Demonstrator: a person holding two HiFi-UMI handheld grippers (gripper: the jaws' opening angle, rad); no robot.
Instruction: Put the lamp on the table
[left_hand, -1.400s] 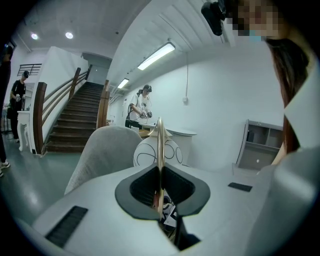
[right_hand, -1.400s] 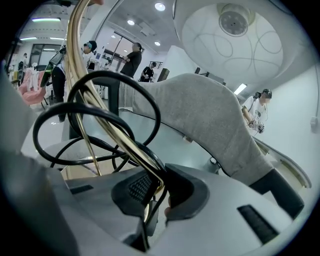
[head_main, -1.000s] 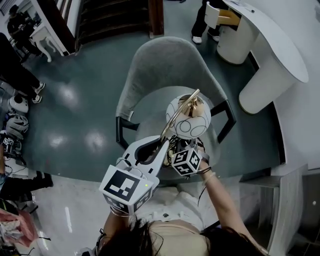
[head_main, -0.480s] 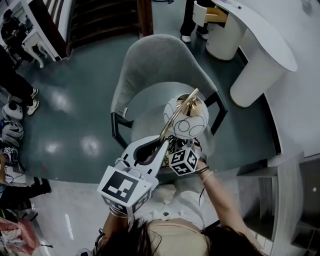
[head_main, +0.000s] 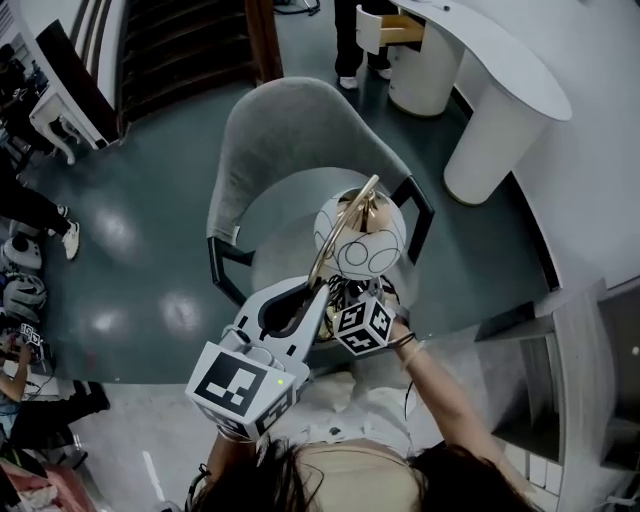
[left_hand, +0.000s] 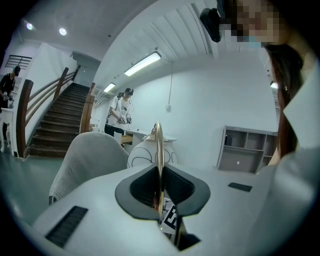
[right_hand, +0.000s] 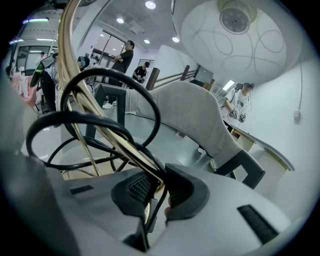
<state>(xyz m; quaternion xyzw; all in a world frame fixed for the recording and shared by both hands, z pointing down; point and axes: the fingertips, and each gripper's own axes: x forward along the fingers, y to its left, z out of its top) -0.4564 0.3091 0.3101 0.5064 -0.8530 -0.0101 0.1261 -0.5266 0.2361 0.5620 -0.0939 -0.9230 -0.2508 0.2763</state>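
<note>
Lamp, white globe on a brass frame: frame centre, aloft over grey chair.
Left tool: pinching brass hoop.
Right tool: pinching the brass stem beside black cord.
Handling: carry level to white desk, upper right, with grips matched and cord clear.

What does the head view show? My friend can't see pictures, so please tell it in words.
From above, a person holds a lamp with a round white shade and a curved gold stem over a grey armchair. The left gripper and the right gripper are both clamped on the gold stem. A curved white table stands at the upper right.
</note>
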